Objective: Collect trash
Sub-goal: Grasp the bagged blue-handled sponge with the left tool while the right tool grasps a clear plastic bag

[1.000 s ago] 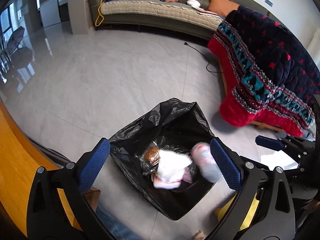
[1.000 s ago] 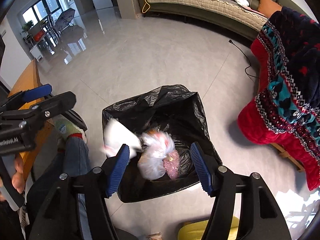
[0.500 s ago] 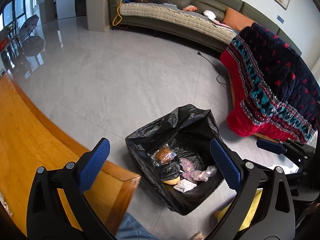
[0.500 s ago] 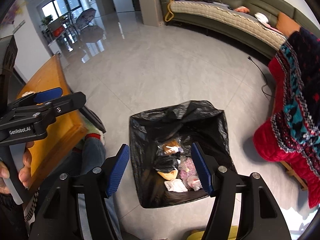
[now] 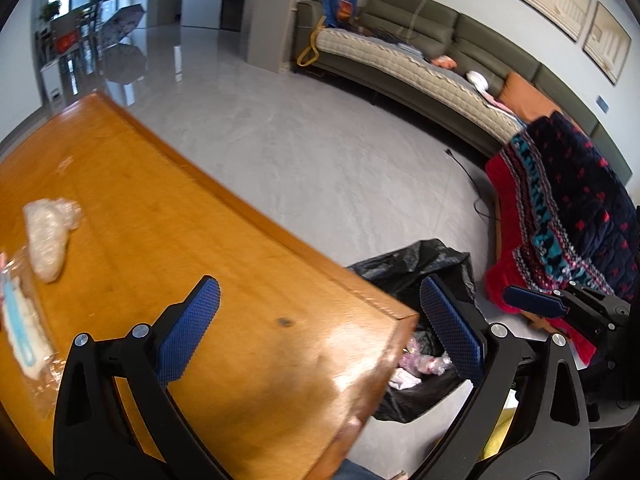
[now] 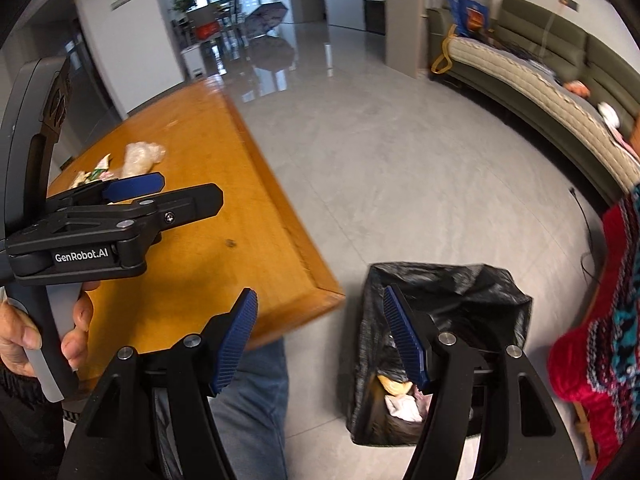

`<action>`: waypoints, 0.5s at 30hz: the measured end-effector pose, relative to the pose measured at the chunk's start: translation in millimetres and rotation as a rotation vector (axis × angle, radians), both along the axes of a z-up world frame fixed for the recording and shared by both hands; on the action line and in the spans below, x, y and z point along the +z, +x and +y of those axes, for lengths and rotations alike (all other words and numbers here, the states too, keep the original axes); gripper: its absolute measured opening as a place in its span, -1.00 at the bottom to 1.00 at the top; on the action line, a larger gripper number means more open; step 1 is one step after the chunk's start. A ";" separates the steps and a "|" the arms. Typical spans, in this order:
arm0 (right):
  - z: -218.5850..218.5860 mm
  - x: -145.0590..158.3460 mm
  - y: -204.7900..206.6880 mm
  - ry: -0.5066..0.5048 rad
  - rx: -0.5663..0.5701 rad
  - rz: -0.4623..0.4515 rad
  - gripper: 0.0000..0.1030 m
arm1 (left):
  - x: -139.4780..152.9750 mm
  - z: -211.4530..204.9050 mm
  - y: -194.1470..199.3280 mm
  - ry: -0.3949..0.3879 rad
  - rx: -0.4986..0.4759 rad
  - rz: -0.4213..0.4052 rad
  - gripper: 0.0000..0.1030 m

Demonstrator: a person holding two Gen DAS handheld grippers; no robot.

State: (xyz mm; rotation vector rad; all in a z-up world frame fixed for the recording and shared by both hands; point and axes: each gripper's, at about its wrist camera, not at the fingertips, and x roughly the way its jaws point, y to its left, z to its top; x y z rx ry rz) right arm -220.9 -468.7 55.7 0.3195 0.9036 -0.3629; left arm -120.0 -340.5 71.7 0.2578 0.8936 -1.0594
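Observation:
A black trash bag (image 6: 444, 292) stands open on the floor beside the corner of an orange wooden table (image 5: 168, 240); wrappers and crumpled paper lie inside it. On the table's far end lie a clear plastic bag of whitish stuff (image 5: 46, 236) and a flat wrapper with blue print (image 5: 20, 320). My left gripper (image 5: 320, 332) hangs open and empty over the table's near corner. My right gripper (image 6: 324, 344) is open and empty between the table corner and the bag. The left gripper (image 6: 132, 188) also shows in the right wrist view, held by a hand.
A red and navy patterned blanket (image 5: 560, 220) drapes over furniture right of the bag. A long green sofa (image 5: 420, 64) runs along the far wall. A black cable (image 5: 468, 172) lies on the grey tiled floor. The person's jeans-clad leg (image 6: 252, 400) is below the table edge.
Both grippers have swung left and up, away from above the trash bag toward the table. The trash they dropped has settled in the bag. The table trash has come into view.

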 end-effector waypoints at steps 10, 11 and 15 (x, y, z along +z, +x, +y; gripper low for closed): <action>58.3 6.3 101.1 0.056 0.210 -0.026 0.29 | 10.9 107.3 84.2 -0.006 0.335 -0.015 0.88; 65.0 5.7 112.9 0.059 0.230 -0.024 0.29 | 9.6 119.2 93.4 0.005 0.377 -0.011 0.88; 86.6 4.7 146.9 0.074 0.294 -0.025 0.29 | -6.0 157.3 128.4 0.052 0.508 0.036 0.88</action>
